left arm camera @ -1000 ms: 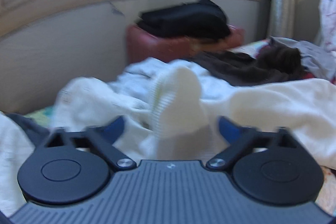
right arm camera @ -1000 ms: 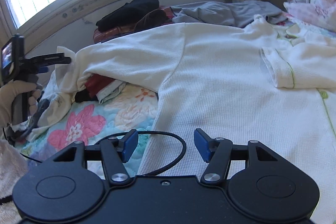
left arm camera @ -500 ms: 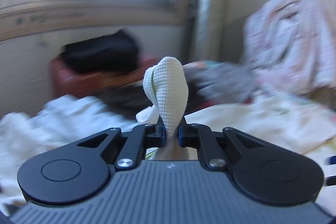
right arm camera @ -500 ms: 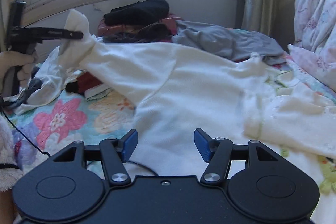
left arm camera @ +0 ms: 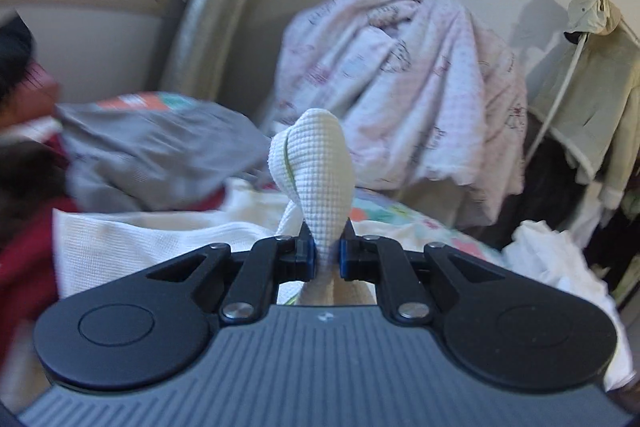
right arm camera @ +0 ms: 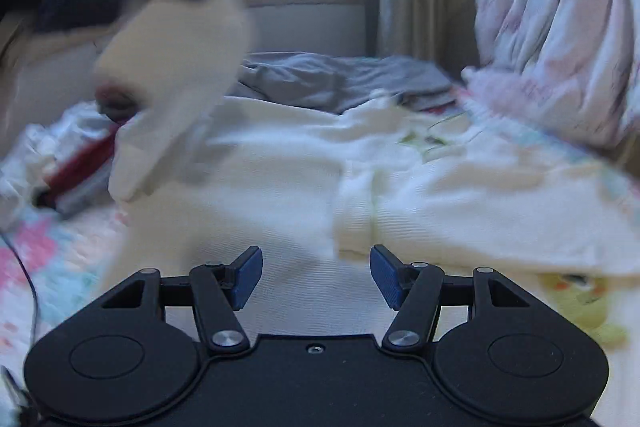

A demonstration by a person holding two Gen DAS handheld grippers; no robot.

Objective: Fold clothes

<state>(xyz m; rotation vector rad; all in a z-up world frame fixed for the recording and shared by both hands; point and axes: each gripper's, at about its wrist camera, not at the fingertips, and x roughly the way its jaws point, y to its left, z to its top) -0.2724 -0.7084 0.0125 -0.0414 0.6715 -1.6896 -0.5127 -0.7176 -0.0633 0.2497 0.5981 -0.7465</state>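
Note:
A white waffle-knit shirt (right arm camera: pixel 280 163) lies spread over the bed. My left gripper (left arm camera: pixel 325 255) is shut on the cuff of its sleeve (left arm camera: pixel 316 163), which sticks up between the blue pads. In the right wrist view that raised sleeve (right arm camera: pixel 168 99) hangs blurred at the upper left, with the left gripper a dark streak above it. My right gripper (right arm camera: pixel 316 277) hovers low over the shirt's body, open, with nothing between its fingers. The other sleeve (right arm camera: pixel 420 219) lies folded across the shirt on the right.
A grey garment (right arm camera: pixel 340 79) lies at the far edge of the bed, and a pink-white blanket (left arm camera: pixel 404 87) is heaped at the right. Red and dark clothes (left arm camera: pixel 24 227) sit on the left. A coat rack (left arm camera: pixel 580 75) stands beyond the bed. A flowered quilt (right arm camera: pixel 36 255) covers the mattress.
The left gripper shut on the sleeve cuff, lifted it and swung it to the right across the bed. The right gripper moved sideways over the shirt, still open.

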